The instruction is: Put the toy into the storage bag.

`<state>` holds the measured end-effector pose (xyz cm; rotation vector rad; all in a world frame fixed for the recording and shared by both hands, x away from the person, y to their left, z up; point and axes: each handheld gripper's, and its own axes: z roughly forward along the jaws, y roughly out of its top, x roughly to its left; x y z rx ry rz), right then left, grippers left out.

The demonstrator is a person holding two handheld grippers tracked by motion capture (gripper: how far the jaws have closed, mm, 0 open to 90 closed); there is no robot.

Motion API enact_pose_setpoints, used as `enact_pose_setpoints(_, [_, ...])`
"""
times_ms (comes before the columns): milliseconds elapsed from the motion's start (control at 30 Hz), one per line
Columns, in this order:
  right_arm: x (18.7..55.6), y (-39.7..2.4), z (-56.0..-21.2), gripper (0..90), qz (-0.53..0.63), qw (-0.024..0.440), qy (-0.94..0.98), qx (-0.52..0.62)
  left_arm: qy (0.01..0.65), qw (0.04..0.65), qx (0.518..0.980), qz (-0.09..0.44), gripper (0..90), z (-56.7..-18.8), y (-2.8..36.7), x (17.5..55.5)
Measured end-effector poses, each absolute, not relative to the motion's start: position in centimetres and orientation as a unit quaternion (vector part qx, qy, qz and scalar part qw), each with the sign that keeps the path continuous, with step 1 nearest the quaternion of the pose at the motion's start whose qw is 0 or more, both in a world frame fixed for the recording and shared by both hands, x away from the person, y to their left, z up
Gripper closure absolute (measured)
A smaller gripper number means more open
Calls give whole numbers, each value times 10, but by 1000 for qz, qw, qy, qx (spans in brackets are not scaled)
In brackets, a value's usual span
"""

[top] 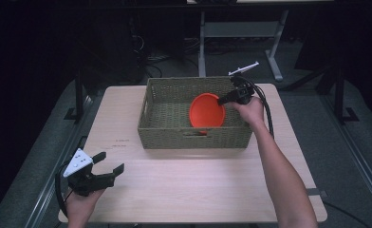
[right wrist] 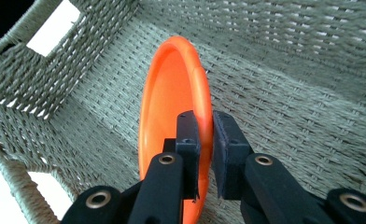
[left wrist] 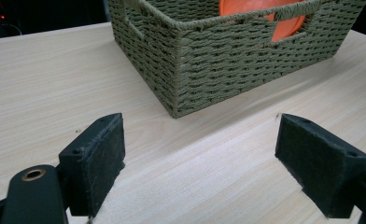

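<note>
The right tool (right wrist: 204, 140) is clamped on the rim of the round orange plastic plate (right wrist: 172, 121), holding it on edge inside the woven green basket (top: 167, 128). Next, I think, it must lower the plate and let go. The left tool (top: 103, 168) waits on the bench (top: 198, 180), jaws apart.

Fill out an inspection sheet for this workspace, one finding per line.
Surface: light wood table, bare around the basket.
Job's things: orange plate held on edge inside the woven basket.
Clutter: nothing seen.
Grippers: right gripper shut on the plate's rim; left gripper open above the table's near left corner, holding nothing.
Cables: black cable trails from the right gripper.
Surroundings: dark room, grey metal stand behind the table.
</note>
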<state>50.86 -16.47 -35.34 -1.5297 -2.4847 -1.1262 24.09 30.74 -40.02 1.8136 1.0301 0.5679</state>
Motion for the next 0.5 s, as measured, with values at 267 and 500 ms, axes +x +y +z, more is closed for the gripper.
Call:
enact_pose_setpoints(267, [510,-161,-358,798,-351,13,-799,-488,422,470,739,233,154,-400,309,239])
enact_pose_setpoints(500, [510,-160,-360,780,-345,21,-801,-488,420,466,743,234,154,-400,307,239])
